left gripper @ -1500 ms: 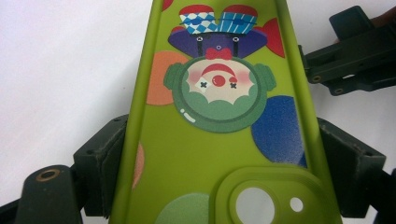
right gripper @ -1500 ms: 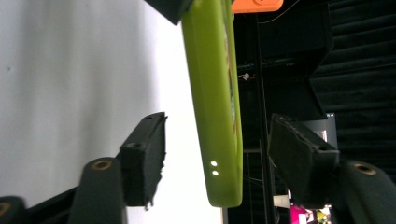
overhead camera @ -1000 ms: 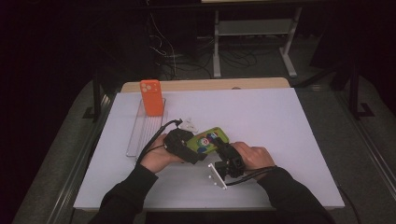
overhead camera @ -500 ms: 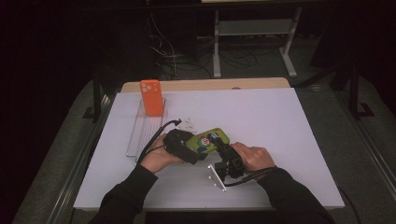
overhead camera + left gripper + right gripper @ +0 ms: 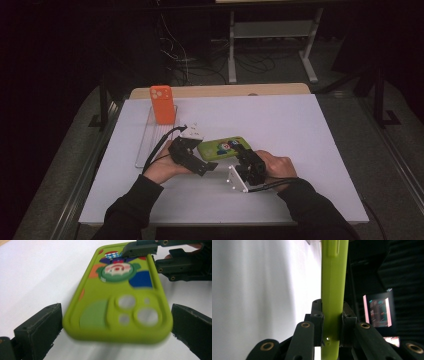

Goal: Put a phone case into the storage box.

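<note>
Left gripper view: the green phone case (image 5: 117, 302) sits loose between the wide-open left gripper (image 5: 117, 335) jaws, its long side pointing away toward the right gripper (image 5: 248, 161), which pinches its far end.

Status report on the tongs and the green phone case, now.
Left tongs just opened, pads clear of the green phone case. Right tongs clamped on its far end. Orange case stands apart, nothing in the way.
</note>
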Demonstrator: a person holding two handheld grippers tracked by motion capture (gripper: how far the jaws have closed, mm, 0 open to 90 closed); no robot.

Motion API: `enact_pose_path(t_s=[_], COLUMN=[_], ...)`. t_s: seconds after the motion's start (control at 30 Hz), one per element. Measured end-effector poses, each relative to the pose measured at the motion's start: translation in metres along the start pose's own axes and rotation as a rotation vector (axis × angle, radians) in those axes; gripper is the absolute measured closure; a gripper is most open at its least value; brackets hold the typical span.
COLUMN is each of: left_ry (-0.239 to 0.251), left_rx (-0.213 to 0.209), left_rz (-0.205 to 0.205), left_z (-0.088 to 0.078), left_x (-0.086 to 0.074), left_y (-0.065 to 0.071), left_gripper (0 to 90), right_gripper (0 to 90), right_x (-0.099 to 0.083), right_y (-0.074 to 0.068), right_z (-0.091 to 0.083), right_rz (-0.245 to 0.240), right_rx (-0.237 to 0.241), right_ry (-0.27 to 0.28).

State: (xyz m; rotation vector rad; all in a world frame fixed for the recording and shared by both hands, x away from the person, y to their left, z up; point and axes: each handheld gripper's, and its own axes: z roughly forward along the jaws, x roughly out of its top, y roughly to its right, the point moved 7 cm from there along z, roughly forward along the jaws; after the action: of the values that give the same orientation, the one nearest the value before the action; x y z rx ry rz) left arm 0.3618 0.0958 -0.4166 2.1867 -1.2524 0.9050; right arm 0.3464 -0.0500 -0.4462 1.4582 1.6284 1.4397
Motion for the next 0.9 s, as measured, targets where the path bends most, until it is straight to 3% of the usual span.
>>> enact_pose_path(t_s=[0.07, 0.1, 0.2, 0.33, 0.37, 0.57, 0.7, 0.83, 0.9], left_ry=[0.001, -0.002, -0.006, -0.013, -0.012, -0.016, -0.012, -0.009, 0.003], left_rx=[0.010, 0.012, 0.014, 0.013, 0.015, 0.017, 0.026, 0.035, 0.033], left_rz=[0.001, -0.003, -0.019, -0.003, -0.002, -0.016, -0.047, -0.057, -0.080], left_z=[-0.001, -0.001, -0.001, -0.001, -0.001, -0.002, -0.001, -0.002, -0.002], left_x=[-0.001, -0.001, -0.003, -0.004, -0.004, -0.004, -0.005, -0.005, -0.004], left_y=[-0.003, -0.004, -0.006, -0.007, -0.008, -0.008, -0.008, -0.010, -0.010], left_gripper=[0.0, 0.0, 0.0, 0.0, 0.0, 0.0, 0.0, 0.0, 0.0], right_gripper=[75.7, 75.7, 75.7, 75.7, 75.7, 75.7, 75.7, 75.7, 75.7], right_x=[-0.003, -0.004, -0.008, -0.012, -0.012, -0.017, -0.017, -0.019, -0.019], right_y=[0.004, 0.003, 0.006, 0.007, 0.007, 0.009, 0.011, 0.011, 0.012], right_z=[0.001, 0.002, 0.003, 0.003, 0.003, 0.004, 0.004, 0.005, 0.005], right_rz=[0.058, 0.116, 0.168, 0.348, 0.421, 0.576, 0.730, 0.826, 0.912], right_rx=[0.018, 0.027, 0.063, 0.145, 0.165, 0.259, 0.329, 0.389, 0.426], right_ry=[0.005, 0.004, 0.005, 0.007, 0.012, 0.018, 0.041, 0.049, 0.048])
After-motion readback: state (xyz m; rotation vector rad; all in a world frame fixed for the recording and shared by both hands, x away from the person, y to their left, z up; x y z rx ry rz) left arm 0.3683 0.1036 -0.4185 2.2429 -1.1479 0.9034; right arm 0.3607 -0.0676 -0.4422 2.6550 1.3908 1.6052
